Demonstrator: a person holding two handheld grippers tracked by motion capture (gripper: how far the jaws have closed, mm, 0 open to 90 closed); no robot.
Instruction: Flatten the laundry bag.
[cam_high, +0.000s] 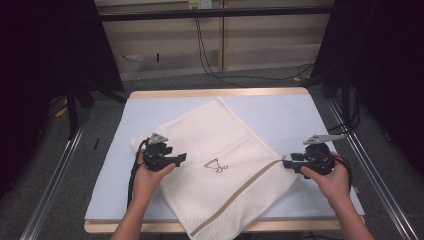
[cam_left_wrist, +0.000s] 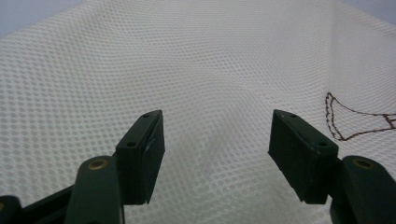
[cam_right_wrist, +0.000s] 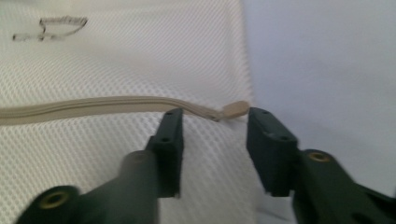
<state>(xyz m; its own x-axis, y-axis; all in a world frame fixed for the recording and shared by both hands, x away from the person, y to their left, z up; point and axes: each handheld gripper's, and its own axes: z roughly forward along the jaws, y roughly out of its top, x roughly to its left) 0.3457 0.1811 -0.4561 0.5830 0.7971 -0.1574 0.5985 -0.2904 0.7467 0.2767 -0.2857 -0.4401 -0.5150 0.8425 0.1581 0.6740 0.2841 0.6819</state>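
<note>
Notably, both hand-held grippers (cam_left_wrist: 217, 140) (cam_right_wrist: 215, 133) gape over the mesh bag (cam_high: 220, 150) bearing an unreadable embroidered mark (cam_high: 216, 165).

Your left gripper (cam_high: 181, 159) covers part of the mesh bag (cam_high: 220, 150) beneath it in the high view, so you cannot tell there whether the tips touch the cloth. In the left gripper view the brown stitched drawing (cam_left_wrist: 355, 119) runs off the right edge and its shape cannot be made out. In the right gripper view the picture is soft: the zip pull (cam_right_wrist: 235, 109) between the jaws of your right gripper (cam_right_wrist: 215, 135) is a blur, and whether a pad touches it cannot be told. The zip (cam_right_wrist: 93, 106) is cut off at the left edge. In the high view the bag's near corner runs off the table (cam_high: 310, 125) to the bottom edge.
</note>
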